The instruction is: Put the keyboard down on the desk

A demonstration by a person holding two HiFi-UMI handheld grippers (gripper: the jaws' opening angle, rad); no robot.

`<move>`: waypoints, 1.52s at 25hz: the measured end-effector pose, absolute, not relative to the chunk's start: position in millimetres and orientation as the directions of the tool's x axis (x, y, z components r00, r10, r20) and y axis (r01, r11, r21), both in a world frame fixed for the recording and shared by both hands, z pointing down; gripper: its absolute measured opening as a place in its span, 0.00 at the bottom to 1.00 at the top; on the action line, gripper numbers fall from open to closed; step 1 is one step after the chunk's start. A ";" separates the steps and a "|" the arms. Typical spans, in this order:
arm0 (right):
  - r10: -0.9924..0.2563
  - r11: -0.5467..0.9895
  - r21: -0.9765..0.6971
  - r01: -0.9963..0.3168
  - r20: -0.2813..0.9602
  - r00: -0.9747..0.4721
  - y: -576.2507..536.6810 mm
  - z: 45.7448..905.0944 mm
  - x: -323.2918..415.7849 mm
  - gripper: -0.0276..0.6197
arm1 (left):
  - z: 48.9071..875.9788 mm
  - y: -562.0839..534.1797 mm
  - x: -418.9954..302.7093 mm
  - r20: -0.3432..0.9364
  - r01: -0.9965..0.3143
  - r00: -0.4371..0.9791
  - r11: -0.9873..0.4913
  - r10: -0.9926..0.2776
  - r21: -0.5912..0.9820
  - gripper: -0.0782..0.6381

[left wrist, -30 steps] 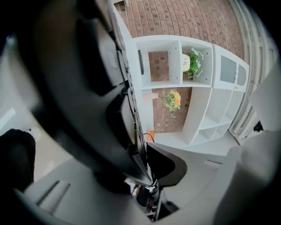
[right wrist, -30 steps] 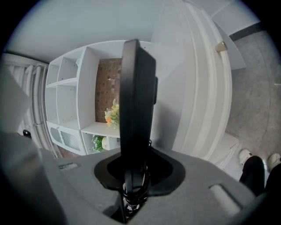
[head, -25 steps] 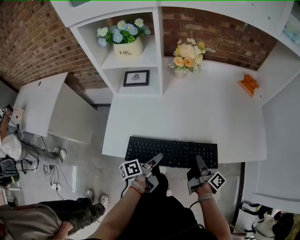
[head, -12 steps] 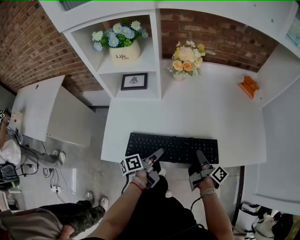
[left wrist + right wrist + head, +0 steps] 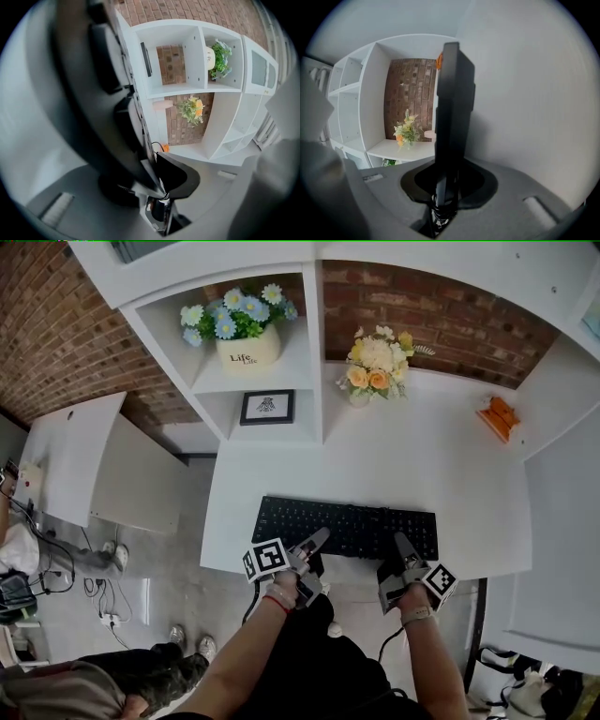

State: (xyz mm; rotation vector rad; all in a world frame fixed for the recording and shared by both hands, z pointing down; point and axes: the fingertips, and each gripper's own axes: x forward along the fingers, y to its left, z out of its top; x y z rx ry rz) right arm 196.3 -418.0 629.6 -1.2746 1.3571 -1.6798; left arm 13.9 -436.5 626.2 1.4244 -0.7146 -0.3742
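Black full-size keyboard (image 5: 347, 529), keys up and roughly level, stretched lengthwise along the white surface's (image 5: 422, 465) near edge.

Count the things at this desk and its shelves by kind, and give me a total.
keyboard: 1
flower arrangements: 2, the blue flowers and the yellow flowers
picture frame: 1
orange object: 1
Total: 5

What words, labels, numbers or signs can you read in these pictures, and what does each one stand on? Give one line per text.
"Life": on the cream flower pot in the shelf; the smaller line beneath it is too small to read.
framed picture: a dark emblem, with any print too small to read.
keyboard: the key legends are too small to read.
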 end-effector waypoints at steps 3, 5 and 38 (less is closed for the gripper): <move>-0.903 -0.292 -0.955 -0.053 0.294 -0.313 -422.9 629.9 196.8 0.15 | 623.0 -439.9 16.2 0.216 -0.196 0.757 0.101 -0.616 0.975 0.27; -0.907 -0.301 -0.953 -0.036 0.298 -0.298 -424.4 630.7 198.6 0.15 | 619.5 -436.7 18.5 0.202 -0.200 0.771 0.072 -0.603 0.977 0.31; -0.807 -0.250 -0.940 -0.230 0.334 -0.486 -413.3 617.6 204.1 0.31 | 623.8 -381.2 40.3 0.391 -0.465 0.831 -0.107 -0.395 0.879 0.33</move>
